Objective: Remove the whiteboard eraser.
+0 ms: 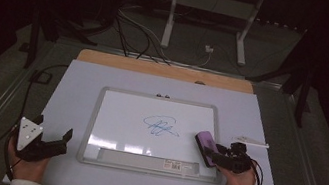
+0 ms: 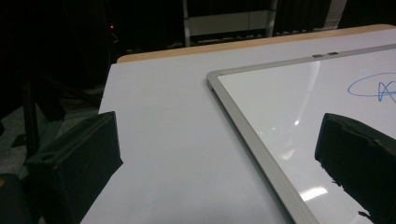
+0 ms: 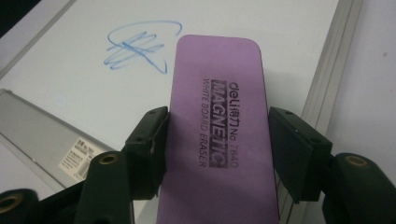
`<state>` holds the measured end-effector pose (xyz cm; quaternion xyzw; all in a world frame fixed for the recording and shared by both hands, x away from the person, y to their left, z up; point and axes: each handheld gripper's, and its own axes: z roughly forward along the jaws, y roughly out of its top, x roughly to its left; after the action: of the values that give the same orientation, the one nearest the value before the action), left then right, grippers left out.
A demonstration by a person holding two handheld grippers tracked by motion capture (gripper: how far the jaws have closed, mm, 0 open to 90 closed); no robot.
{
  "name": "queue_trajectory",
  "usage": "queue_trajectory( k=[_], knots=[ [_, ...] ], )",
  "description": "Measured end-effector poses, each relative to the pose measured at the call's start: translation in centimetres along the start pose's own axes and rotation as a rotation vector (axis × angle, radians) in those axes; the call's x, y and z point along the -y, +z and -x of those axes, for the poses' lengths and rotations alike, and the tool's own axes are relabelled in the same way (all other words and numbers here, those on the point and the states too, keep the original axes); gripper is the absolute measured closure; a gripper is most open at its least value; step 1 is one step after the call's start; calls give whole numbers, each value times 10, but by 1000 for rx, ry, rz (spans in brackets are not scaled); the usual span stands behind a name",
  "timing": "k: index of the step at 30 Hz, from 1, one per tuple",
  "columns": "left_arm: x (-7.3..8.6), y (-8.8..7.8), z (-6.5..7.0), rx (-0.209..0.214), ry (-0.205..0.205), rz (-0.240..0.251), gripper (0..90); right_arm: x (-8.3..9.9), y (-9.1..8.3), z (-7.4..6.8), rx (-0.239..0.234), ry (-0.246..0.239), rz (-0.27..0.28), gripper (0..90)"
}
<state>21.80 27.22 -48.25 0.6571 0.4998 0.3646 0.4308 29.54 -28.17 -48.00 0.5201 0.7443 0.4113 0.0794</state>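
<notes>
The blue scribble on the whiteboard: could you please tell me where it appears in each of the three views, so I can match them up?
High view: the blue scribble sits near the middle of the whiteboard, left of the purple eraser.
Left gripper view: the scribble is cut off by the right edge, above the right-hand jaw.
Right gripper view: upper left, left of the eraser.
Shared landmark: the whiteboard's grey frame.

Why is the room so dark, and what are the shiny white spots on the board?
High view: the background is black and unlit, and the white dry-erase board shows glare patches near its lower edge. Left gripper view: bright reflections streak the same board. Right gripper view: the purple foam eraser looks sharp, its print readable.
</notes>
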Motion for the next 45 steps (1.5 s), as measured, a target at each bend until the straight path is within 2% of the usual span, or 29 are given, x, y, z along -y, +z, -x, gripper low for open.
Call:
queue_trajectory(
  k=[13,21,29,40,45],
  knots=[
    [0,1,0,1,-2,-1,11,-18,8,-5,3,-14,33,410],
    [0,0,0,1,-2,1,11,-29,25,-10,12,-10,51,410],
    [1,1,0,3,-1,0,10,-40,49,-14,63,-49,26,410],
    [1,1,-1,3,-1,1,11,-47,70,-18,87,-71,4,409],
    [1,1,-1,5,-1,0,11,-51,82,-25,97,-95,-7,409]
  ],
)
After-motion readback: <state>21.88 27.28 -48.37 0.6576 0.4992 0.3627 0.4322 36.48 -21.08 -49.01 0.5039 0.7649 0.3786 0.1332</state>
